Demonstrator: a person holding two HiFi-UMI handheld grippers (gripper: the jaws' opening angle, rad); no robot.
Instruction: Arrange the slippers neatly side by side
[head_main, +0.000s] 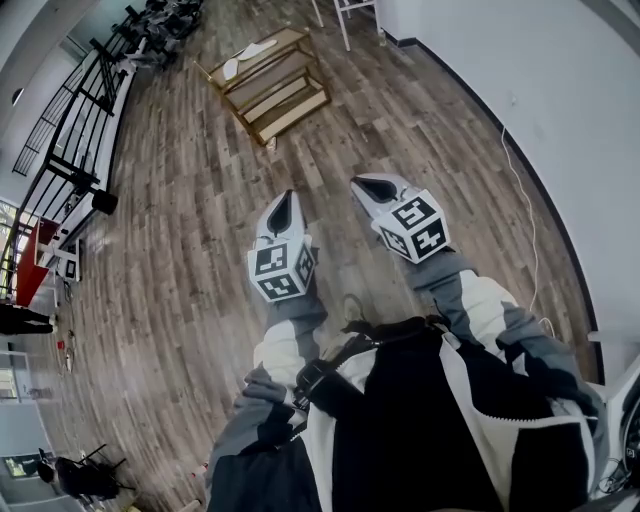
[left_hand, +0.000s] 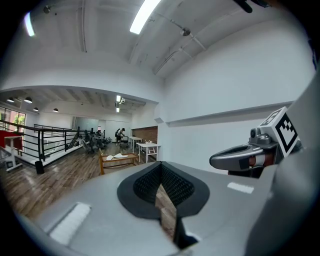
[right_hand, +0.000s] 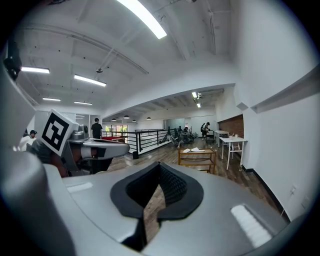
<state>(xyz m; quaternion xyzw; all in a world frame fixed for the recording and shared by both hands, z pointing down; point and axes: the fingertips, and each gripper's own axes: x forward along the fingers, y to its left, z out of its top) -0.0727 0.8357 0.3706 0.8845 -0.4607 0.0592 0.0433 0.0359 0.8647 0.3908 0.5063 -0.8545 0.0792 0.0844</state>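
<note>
No readable text, labels or numbers, only patterned square markers on left cube (head_main: 281, 272), right cube (head_main: 415, 226)

Bright, even indoor light. Ceiling tube (left_hand: 145, 17) blows out white at upper centre of the left gripper view; ceiling strip (right_hand: 145, 17) likewise in the right gripper view. Wood floor (head_main: 200, 200): soft sheen, faint shadows. Heavy fisheye bowing, black corners. Left gripper (left_hand: 161, 172) and right gripper (right_hand: 160, 172) soft-focused in the foreground.
</note>
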